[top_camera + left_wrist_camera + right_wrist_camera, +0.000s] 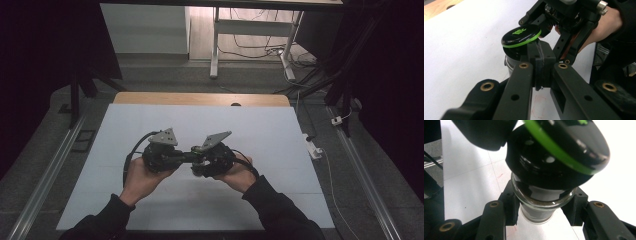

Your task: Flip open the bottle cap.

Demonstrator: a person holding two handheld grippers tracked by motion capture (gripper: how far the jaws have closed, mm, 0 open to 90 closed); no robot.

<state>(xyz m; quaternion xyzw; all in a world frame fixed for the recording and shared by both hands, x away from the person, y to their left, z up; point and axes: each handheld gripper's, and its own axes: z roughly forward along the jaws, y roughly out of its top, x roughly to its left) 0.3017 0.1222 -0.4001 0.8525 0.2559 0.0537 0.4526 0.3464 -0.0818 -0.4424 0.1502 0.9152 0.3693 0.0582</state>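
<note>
Nearest in the high view are the person's sleeves and hands, holding both grippers together above the middle of the white table [150, 120]. The left gripper [186, 156] and right gripper [199, 161] meet tip to tip there, clear of the surface. Between them is a small glass jar [541, 205] with dark contents. In the right gripper view, the right jaws pinch the jar's glass neck from both sides. The black lid [521, 35], ringed in green, sits tilted at the jar's mouth; in the left gripper view the left jaws are pressed together on its edge. The lid looks hinged open or half off, with threads showing on the black collar under it, so I judge the opening largely done; what seems left is to swing or lift the lid fully clear. Beyond lie the table's wooden far edge and floor.
</note>
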